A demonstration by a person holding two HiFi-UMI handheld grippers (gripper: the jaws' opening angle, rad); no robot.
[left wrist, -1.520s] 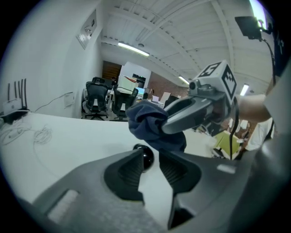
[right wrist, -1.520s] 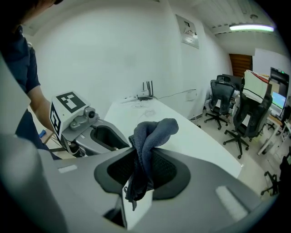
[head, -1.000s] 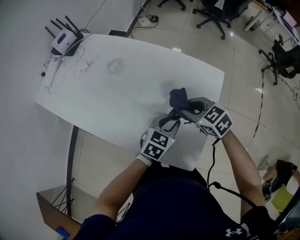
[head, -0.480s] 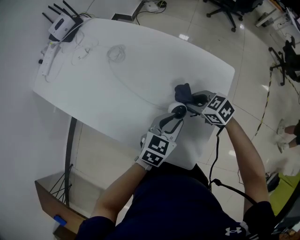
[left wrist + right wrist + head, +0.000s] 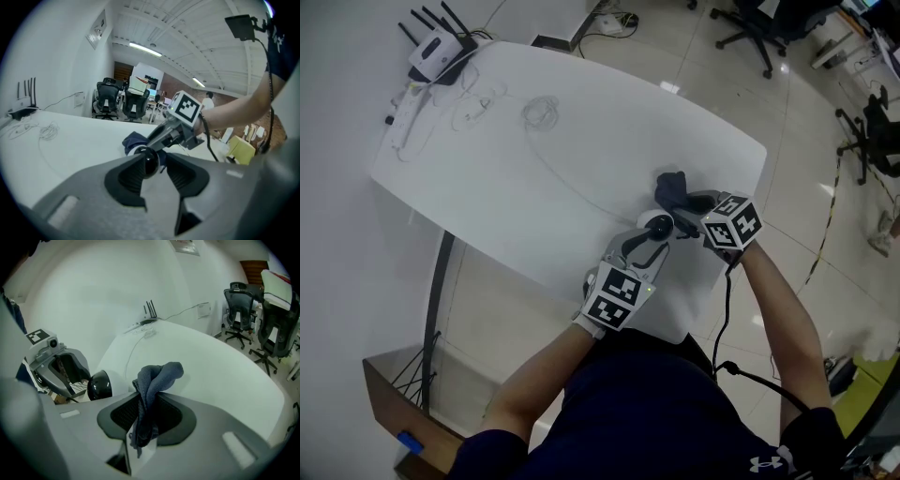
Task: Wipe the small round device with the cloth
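Note:
The small round device, white with a glossy black dome, sits near the front right of the white table. My left gripper has it between its jaws, which have just been opening. The dome rests against the left pad and a gap shows at the right pad. My right gripper is shut on a dark blue cloth, bunched and sticking up past the pads. The cloth lies just beyond the device, close to touching it.
A router with antennas, a power strip and loose white cables lie at the table's far left. Office chairs stand on the floor beyond. The table's front edge runs just under both grippers.
The right gripper has come down with the cloth, from above the left gripper's tips to the table just behind the device. The device, hidden a second ago, now shows.

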